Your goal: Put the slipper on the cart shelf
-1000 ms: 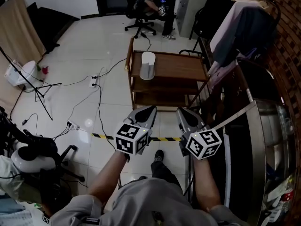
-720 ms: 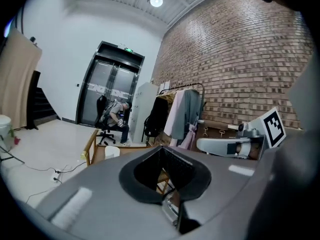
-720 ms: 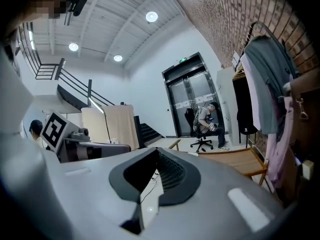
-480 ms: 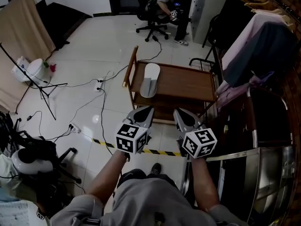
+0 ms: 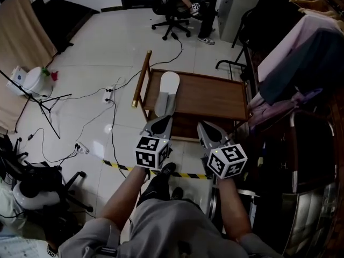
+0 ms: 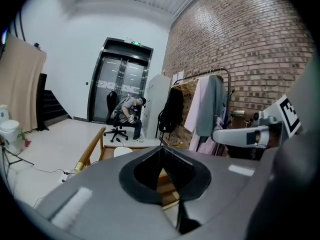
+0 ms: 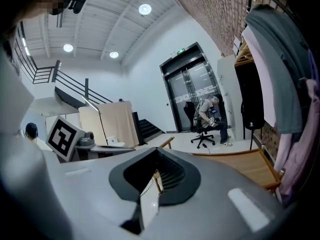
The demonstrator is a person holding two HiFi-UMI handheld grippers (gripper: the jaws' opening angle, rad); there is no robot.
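Across the head view, the brown wooden cart (image 5: pixel 215 98) sits lower and closer than a second ago, when it stood further up the frame. The left gripper (image 5: pixel 163 123) and right gripper (image 5: pixel 204 128) now reach its near edge in the picture. The pale flat slipper (image 5: pixel 167 90) lies where it lay before, on the left part of the cart's top shelf, just above the left gripper's tip in the frame. A dark shoe is now at the yellow-and-black floor tape (image 5: pixel 115 164) at lower centre, so the person has walked up to the cart.

Along the left gripper view, the jaws are together with nothing between them; the slipper (image 6: pixel 123 152) shows small at centre left, beyond the jaws.

Along the right gripper view, the jaws also look closed and empty, and the cart's top fills the right middle of the frame.

The approach looks nearly finished. Since the slipper already rests on the top shelf, what is left is probably to open a gripper, take it, and move it to another shelf, though that is only a guess.
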